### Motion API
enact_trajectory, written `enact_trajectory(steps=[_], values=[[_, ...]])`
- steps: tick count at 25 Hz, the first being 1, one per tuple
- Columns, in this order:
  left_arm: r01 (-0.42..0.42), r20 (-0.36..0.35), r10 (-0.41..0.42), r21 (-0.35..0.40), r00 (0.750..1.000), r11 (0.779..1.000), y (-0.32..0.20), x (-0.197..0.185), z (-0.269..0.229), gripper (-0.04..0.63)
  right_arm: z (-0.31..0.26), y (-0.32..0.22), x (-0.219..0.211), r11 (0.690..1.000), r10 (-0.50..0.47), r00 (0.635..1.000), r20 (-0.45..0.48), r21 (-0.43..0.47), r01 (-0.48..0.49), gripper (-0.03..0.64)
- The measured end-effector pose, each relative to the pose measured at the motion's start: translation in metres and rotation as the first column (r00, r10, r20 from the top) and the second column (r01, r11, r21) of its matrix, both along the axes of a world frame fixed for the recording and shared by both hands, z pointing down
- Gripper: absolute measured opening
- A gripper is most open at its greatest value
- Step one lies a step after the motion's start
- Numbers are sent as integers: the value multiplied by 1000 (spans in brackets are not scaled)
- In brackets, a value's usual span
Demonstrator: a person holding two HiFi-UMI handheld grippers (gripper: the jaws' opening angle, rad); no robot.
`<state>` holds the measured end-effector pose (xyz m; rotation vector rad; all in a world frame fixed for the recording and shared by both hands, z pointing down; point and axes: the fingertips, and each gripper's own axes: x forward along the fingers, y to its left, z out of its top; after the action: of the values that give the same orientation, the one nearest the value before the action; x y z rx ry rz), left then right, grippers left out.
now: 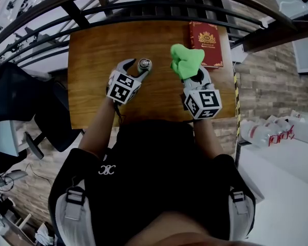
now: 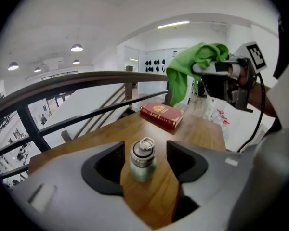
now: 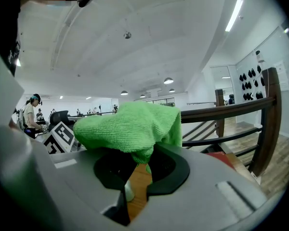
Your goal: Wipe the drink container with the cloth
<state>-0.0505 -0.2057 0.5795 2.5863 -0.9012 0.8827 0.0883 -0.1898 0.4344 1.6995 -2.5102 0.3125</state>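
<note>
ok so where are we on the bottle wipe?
Done: the green cloth is clamped in the right hand-held gripper. In hand: the left hand-held gripper has open jaws either side of the upright bottle, no contact. Left: grip the bottle, then all the wiping; the cloth is apart from it.

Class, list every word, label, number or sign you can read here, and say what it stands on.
Nothing reads clearly.
Red book: gold crest and lettering, too small to read.
White bags: red print, too blurred to read.
Shirt emblem: white interlocked shape, no legible words.
Marker cubes: square patterns, no words.
</note>
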Motion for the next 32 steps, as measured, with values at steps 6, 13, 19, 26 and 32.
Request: enact_trajectory(steps=[6,13,19,26,32], values=[[-30,39,31,-35,999,999,-8,3,30,307,5,4,7,1000,20,1000,-12,-14,-20,48],[-43,64,48,-74,997,996,-14,13,45,331,10,11,20,998,51,998,-24,-38,-51,48],[-60,66,65,-78,996,995,-20,23,56,331,16,16,27,997,59,998,-33,-56,-61,48],[-72,85,77,-62,993,996,-23,33,63,331,18,17,34,995,69,997,-29,-67,-71,48],[-74,69,74,-6,995,997,-29,32,61,311,20,13,31,995,63,998,-32,-72,-65,48]])
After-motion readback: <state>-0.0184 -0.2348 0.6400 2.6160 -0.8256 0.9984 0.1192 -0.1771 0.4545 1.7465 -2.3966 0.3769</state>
